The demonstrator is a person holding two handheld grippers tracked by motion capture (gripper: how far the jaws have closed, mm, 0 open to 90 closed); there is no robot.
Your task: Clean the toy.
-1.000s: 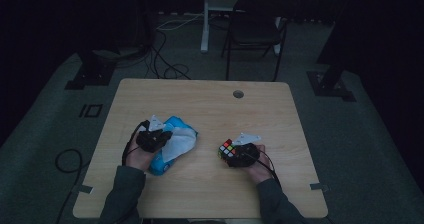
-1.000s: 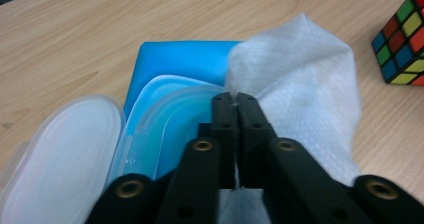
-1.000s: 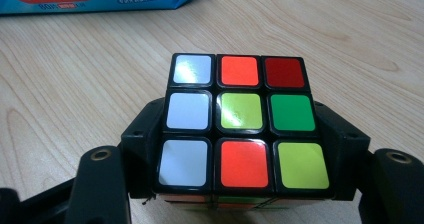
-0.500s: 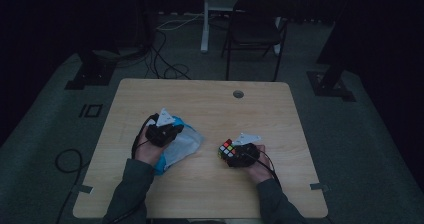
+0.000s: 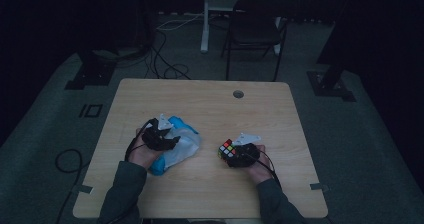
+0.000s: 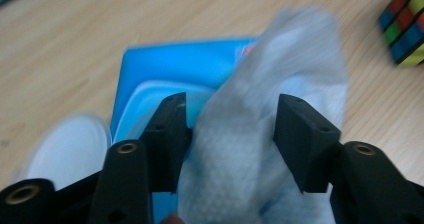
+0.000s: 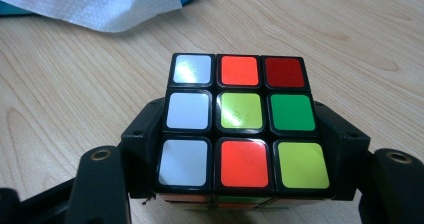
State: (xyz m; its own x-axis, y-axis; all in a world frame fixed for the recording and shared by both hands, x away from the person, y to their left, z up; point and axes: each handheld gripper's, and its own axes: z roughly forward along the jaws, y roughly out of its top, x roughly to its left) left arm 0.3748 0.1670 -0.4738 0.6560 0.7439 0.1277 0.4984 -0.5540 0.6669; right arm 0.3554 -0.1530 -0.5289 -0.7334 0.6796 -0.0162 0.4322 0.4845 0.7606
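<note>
- Bench (image 5: 210,104): a pale wooden top with a round cable port (image 5: 238,93) near its far edge; the room around it is dark, and a chair (image 5: 255,31) beyond it is barely legible.
- Blue wipes pack (image 6: 165,69): lies on the bench at the person's left; in the left gripper view its near end is hidden behind the gripper, and its opened white lid (image 6: 70,144) is blurred.
- White wipe (image 6: 280,99): rises from the pack and passes between the fingers; its upper edge is motion-blurred and its lower end is cut off by the frame.
- Left gripper (image 6: 227,129): fingers stand well apart on either side of the wipe; the wipe lies against the left one and stops short of the right one, so no closed grip is visible. In the high view it sits over the pack (image 5: 160,138).
- Right gripper (image 7: 242,149): fingers are closed against two opposite sides of the puzzle cube.
- Puzzle cube (image 7: 242,121): held just above the bench at the person's right, well apart from the pack; its lower faces are hidden.
</note>
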